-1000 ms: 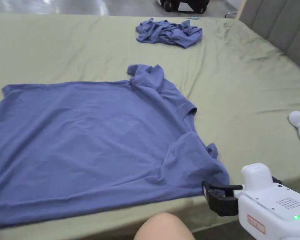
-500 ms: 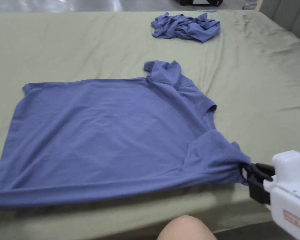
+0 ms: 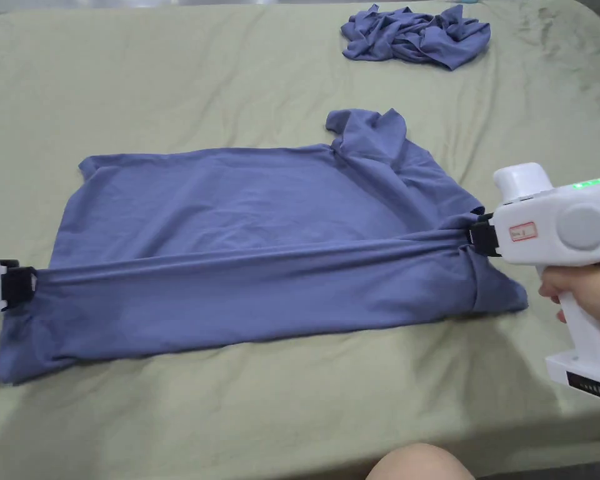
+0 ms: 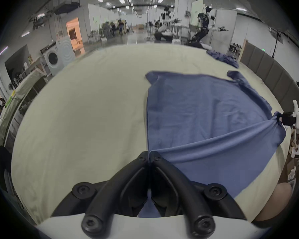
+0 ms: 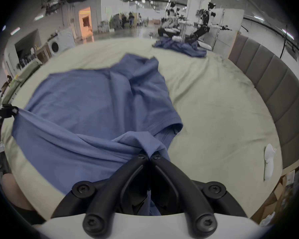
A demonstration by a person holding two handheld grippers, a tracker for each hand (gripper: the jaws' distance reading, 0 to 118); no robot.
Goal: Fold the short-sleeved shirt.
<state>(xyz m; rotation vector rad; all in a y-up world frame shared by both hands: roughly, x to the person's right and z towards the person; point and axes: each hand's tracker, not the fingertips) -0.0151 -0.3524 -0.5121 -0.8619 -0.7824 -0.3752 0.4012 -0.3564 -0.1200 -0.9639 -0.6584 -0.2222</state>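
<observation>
Spanning the middle of the head view, a blue short-sleeved shirt (image 3: 242,206) lies on a bed covered with a pale green sheet (image 3: 167,75), its near edge lifted and drawn into a taut horizontal ridge between two handheld grippers. At the left edge of the frame, the left gripper (image 3: 31,282) pinches one end of that ridge; in the left gripper view its black jaws meet with blue cloth caught at their tips (image 4: 149,154). At right centre, the right gripper (image 3: 470,234) clamps the other end near the collar and sleeve, and the right gripper view shows its jaws closed on a bunched fold of the shirt (image 5: 149,154). A hand (image 3: 583,294) at the right edge grips the white handle of the right gripper. Below the ridge, a band of the shirt hangs down onto the sheet; above it, the rest of the shirt lies flat, with one sleeve (image 3: 367,128) crumpled toward upper centre. A second blue garment (image 3: 417,34) sits in a rumpled heap at the upper right, well apart from the shirt. In the right gripper view a white controller (image 5: 268,161) rests on the sheet at lower right, and a grey padded headboard (image 5: 274,87) borders the bed along the right. A knee (image 3: 420,462) shows at the bottom edge of the head view.
</observation>
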